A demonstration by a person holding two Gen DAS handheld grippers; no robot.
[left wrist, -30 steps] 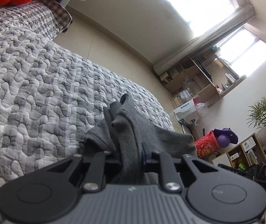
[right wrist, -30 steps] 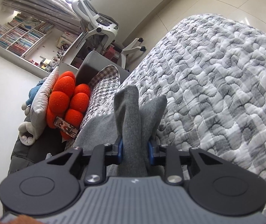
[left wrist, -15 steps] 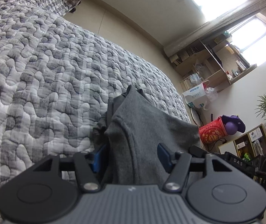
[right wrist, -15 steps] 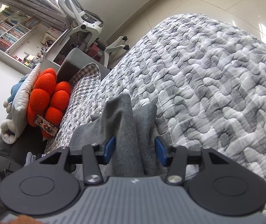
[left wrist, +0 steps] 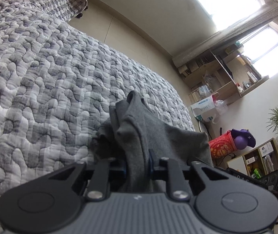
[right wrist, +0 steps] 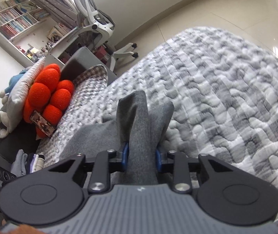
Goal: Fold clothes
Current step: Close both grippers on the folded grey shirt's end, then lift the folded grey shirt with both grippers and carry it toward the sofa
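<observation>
My left claw is clamped on a bunched fold of the grey garment, and my right claw pinches another fold of it. I see the cloth held over the grey quilted bed, near the orange cushion.
</observation>
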